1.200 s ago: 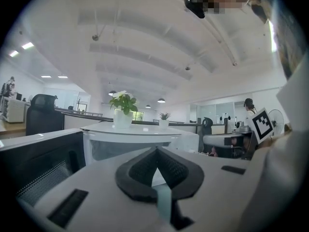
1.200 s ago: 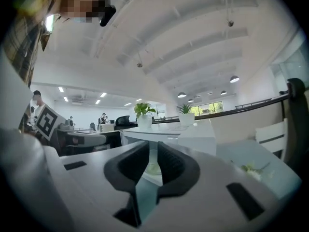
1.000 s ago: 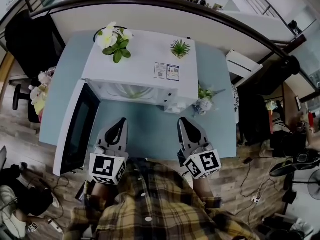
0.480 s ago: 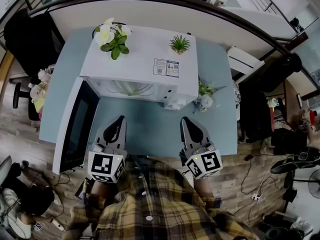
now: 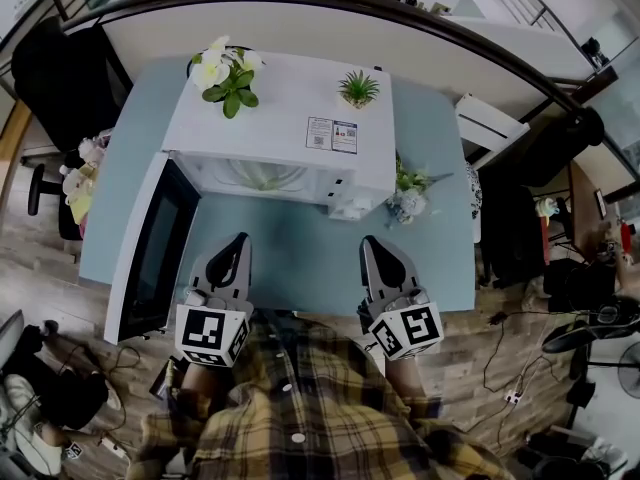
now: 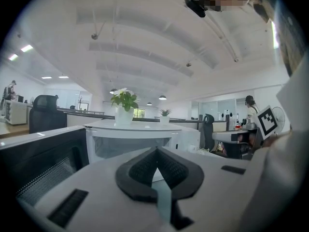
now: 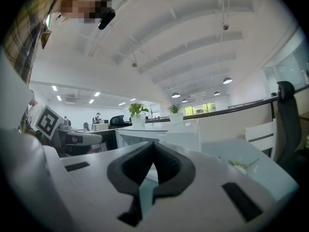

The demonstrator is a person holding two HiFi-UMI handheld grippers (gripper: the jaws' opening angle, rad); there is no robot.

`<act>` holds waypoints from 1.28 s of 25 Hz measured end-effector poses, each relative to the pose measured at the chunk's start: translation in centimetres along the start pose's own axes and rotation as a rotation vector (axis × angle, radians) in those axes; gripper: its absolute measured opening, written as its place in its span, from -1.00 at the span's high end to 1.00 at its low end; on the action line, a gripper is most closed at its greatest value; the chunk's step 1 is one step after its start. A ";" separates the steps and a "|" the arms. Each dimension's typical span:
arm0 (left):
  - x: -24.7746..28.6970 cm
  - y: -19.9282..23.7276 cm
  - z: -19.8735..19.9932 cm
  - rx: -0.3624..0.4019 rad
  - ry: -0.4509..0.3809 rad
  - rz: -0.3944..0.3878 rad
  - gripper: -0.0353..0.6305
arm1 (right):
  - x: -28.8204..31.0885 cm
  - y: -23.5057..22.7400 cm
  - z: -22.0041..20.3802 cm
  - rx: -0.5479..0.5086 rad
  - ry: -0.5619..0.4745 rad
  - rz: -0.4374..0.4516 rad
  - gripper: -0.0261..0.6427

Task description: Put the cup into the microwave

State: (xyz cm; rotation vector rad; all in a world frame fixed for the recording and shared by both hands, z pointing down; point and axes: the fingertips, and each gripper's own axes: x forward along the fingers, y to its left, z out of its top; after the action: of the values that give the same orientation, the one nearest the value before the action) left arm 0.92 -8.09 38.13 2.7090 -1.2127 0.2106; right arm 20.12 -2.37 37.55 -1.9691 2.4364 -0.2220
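Observation:
A white microwave [image 5: 290, 138] stands on the blue-grey table [image 5: 300, 258], its black door [image 5: 155, 253] swung open to the left. Something clear and glassy [image 5: 262, 178] shows inside the cavity; I cannot tell whether it is a cup or the turntable. A small white object [image 5: 350, 211] sits at the microwave's front right corner. My left gripper [image 5: 240, 240] and right gripper [image 5: 368, 243] hover side by side over the table's near edge, pointing at the microwave, both shut and empty. In the gripper views, the left gripper [image 6: 155, 151] and the right gripper [image 7: 153, 145] each face the microwave [image 6: 130, 139] [image 7: 159, 138].
Two potted plants [image 5: 225, 73] [image 5: 358, 90] stand on top of the microwave. A small bouquet [image 5: 408, 200] lies on the table to its right. A black office chair [image 5: 60, 68] stands at the left, a white chair [image 5: 490, 123] at the right.
Both grippers keep their places near the table's front edge. The head view has shifted slightly; nothing was taken hold of or let go.

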 end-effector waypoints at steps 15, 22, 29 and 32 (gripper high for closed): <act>-0.5 0.3 -0.1 -0.006 -0.005 0.007 0.92 | 0.0 0.6 0.0 -0.003 0.013 0.008 0.92; -0.5 0.5 -0.2 -0.011 -0.003 0.014 0.92 | 0.2 0.4 -0.2 -0.003 0.018 0.002 0.92; -0.3 0.1 -0.1 -0.011 -0.003 0.007 0.92 | -0.1 0.1 -0.2 -0.001 0.019 -0.003 0.92; -0.2 0.0 0.0 -0.012 -0.006 0.008 0.92 | -0.1 -0.1 -0.1 -0.002 0.018 -0.002 0.92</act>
State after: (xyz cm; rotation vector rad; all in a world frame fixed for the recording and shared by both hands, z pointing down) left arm 0.73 -7.94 38.09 2.6966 -1.2222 0.1960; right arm 20.20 -2.26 37.63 -1.9782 2.4464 -0.2384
